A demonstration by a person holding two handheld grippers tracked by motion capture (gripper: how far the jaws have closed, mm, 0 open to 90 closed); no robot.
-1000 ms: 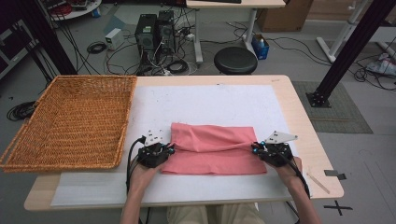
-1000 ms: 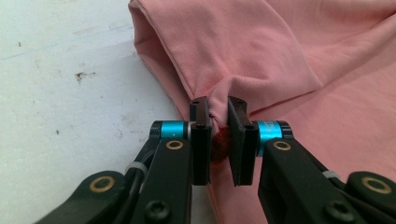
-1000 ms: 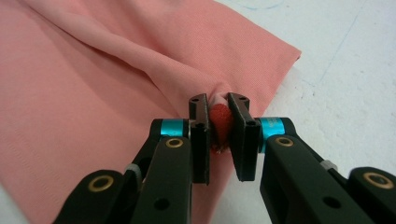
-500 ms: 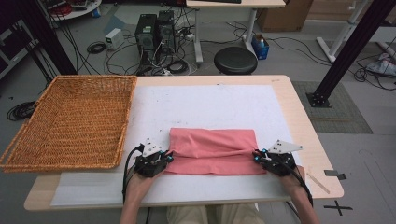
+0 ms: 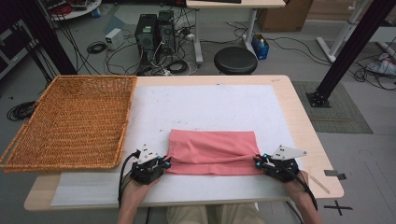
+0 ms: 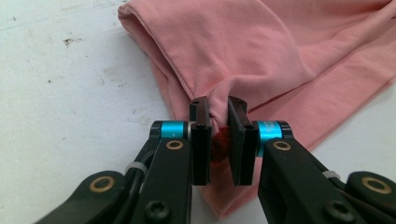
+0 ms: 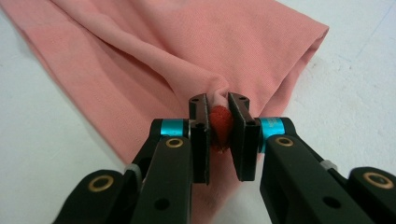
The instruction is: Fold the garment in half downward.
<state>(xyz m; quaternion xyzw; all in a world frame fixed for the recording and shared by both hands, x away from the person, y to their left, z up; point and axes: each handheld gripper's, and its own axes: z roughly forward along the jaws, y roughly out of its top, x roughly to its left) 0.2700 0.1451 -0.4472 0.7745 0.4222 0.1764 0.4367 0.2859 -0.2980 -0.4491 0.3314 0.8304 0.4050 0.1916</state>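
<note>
1. I see the bench [image 5: 299, 116] with its white cover, and a wide wicker basket [image 5: 70, 121] on its left part, well apart from the work.
2. The pink cloth [image 5: 212, 151] lies folded near my edge of the bench, its long axis running left to right, level with that edge.
3. My left gripper [image 5: 164, 162] sits at the cloth's left end and my right gripper [image 5: 258, 162] at its right end, so each hand is nearest its own end, and the cloth stretches between them.
4. In the left gripper view, the jaws are clamped on a bunched pinch of the cloth [image 6: 243, 56]; in the right gripper view the same holds for the other end [image 7: 154, 51].
5. I judge the next move turns on that axis: the free far edge lies ahead of both grippers, so any fold goes across the short way.
</note>
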